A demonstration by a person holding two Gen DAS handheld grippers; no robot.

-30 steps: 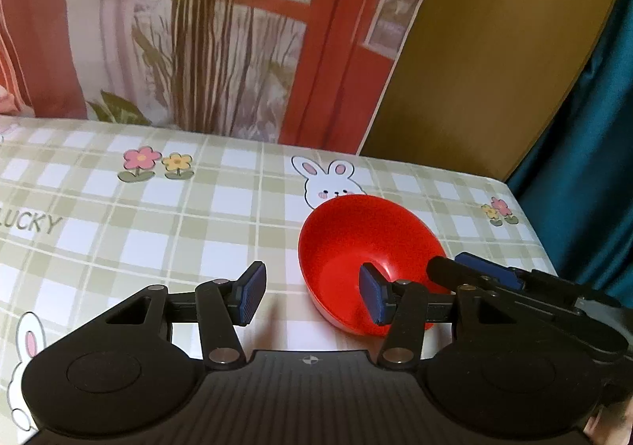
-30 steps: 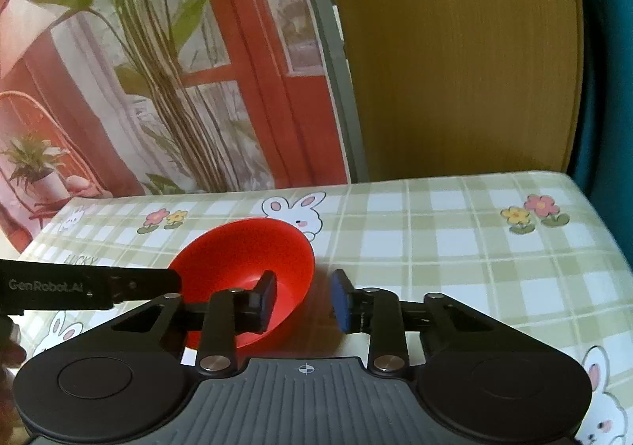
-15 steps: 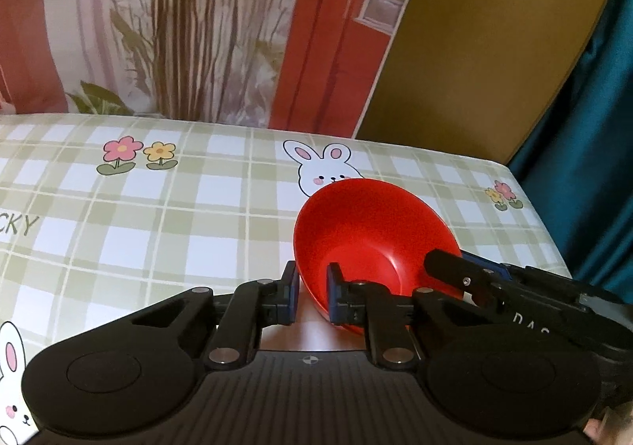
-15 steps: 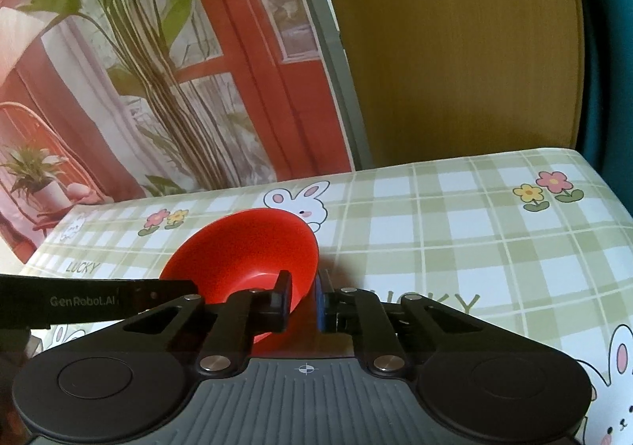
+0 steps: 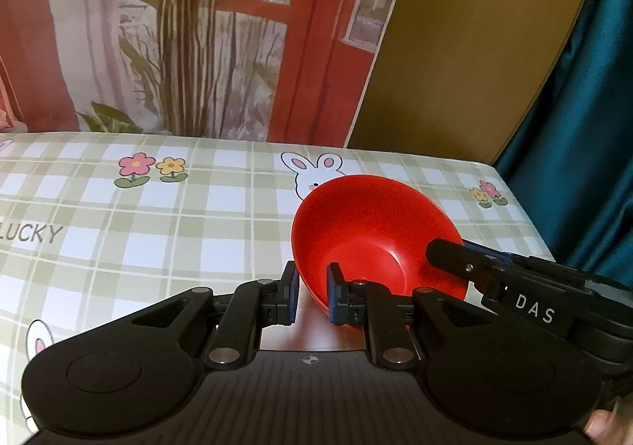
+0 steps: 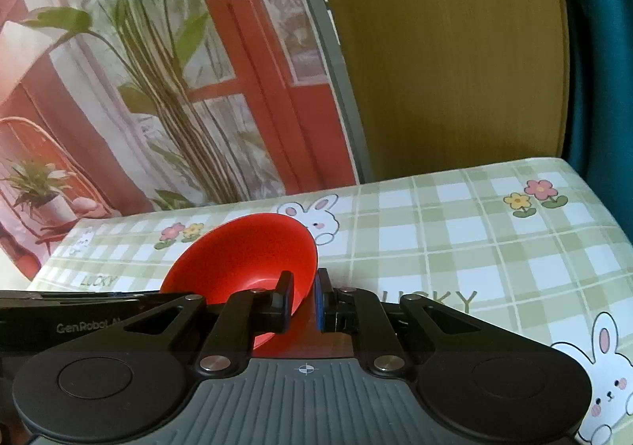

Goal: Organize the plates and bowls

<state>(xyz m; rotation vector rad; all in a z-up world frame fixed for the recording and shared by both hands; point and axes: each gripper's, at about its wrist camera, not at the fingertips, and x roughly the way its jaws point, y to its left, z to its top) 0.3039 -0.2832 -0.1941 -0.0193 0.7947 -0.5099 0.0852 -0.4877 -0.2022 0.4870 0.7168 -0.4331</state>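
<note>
Both grippers have just closed on the red bowl point(image 5: 376, 235) at lower centre of each view, the left gripper point(image 5: 310, 296) and the right gripper point(image 6: 302, 300) each pinching a rim, so I judge the lift from the checked tablecloth point(image 5: 158, 215) begins.

The left gripper point(image 5: 310, 296) tilts downward, its jaws pinched tight on the near rim of the red bowl point(image 5: 368, 231). The right gripper point(image 6: 302, 300) tilts down too, its jaws clamped on the other rim.
</note>
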